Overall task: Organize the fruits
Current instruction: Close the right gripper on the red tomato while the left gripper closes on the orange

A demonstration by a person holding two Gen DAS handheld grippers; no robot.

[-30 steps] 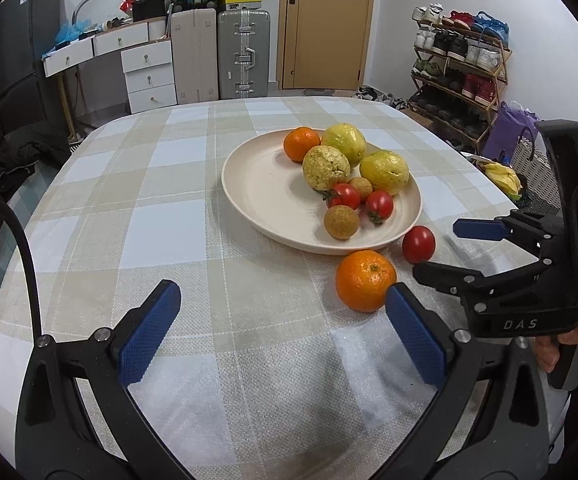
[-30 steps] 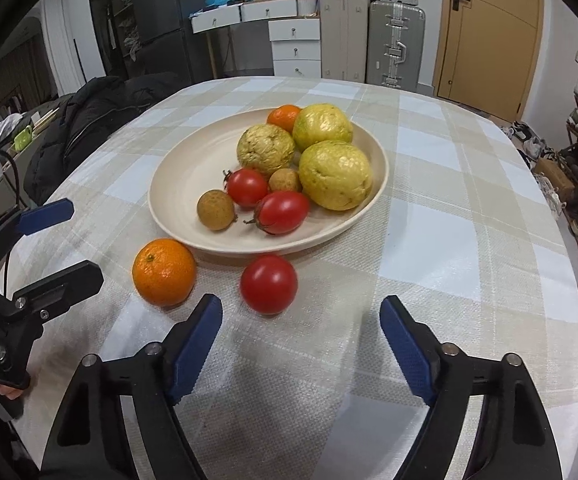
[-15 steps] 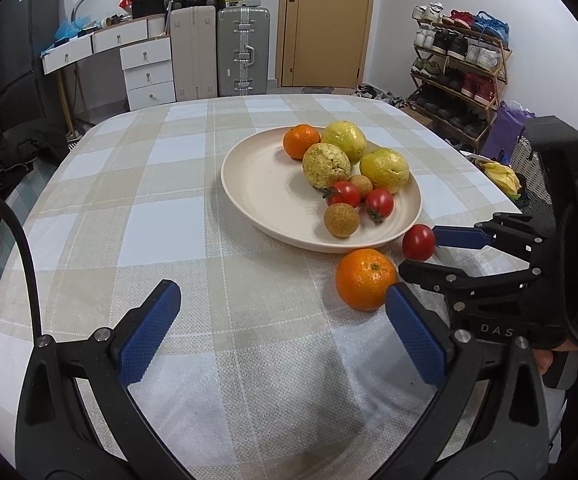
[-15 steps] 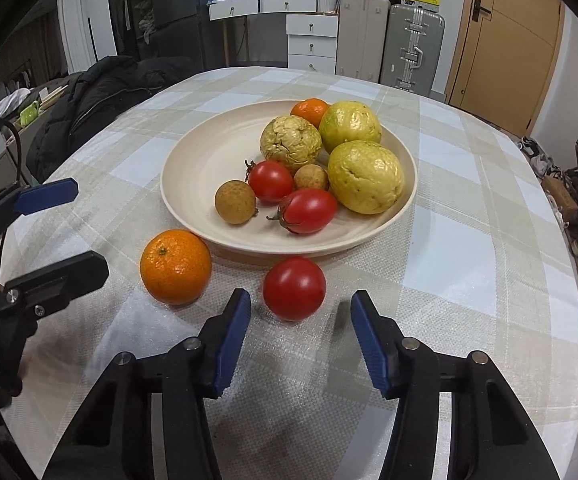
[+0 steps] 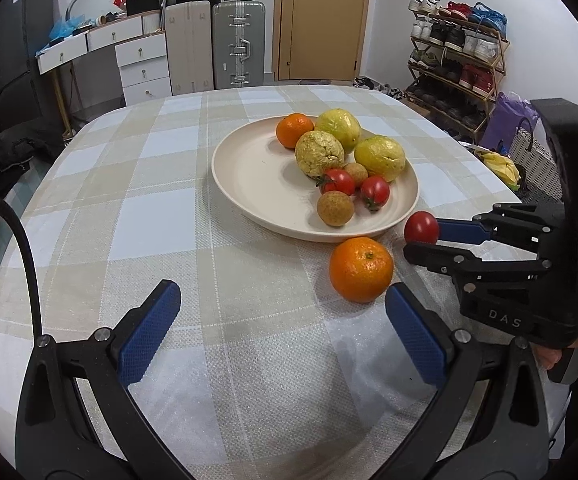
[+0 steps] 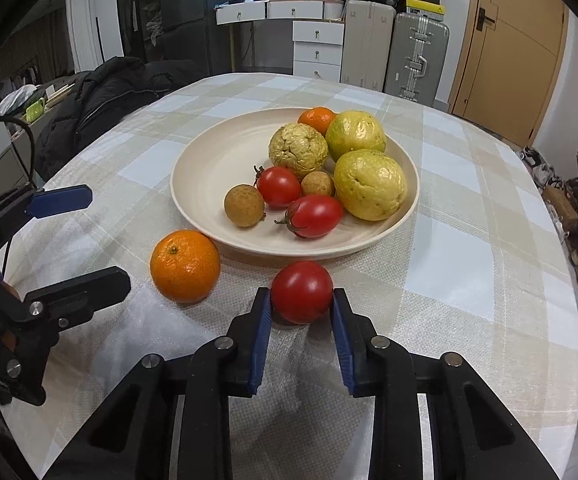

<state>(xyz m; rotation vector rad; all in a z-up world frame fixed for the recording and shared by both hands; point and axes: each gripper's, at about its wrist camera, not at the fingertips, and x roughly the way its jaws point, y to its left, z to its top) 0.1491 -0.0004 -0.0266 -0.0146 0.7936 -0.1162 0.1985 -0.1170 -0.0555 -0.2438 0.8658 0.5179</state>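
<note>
Checked tablecloth (image 5: 161,184) — suitcases (image 5: 239,44) behind.

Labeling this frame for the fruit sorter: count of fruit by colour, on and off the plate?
Red tomatoes: 3, one on the cloth between the right gripper pads, two on the plate
Orange citrus: 2
Yellow-green fruit: 3
Small brown fruit: 2
Total: 10

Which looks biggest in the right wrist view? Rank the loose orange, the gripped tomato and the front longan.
1. Loose orange
2. Gripped tomato, slightly smaller, though nearest the camera
3. Front longan, clearly smallest, though farther away
</note>
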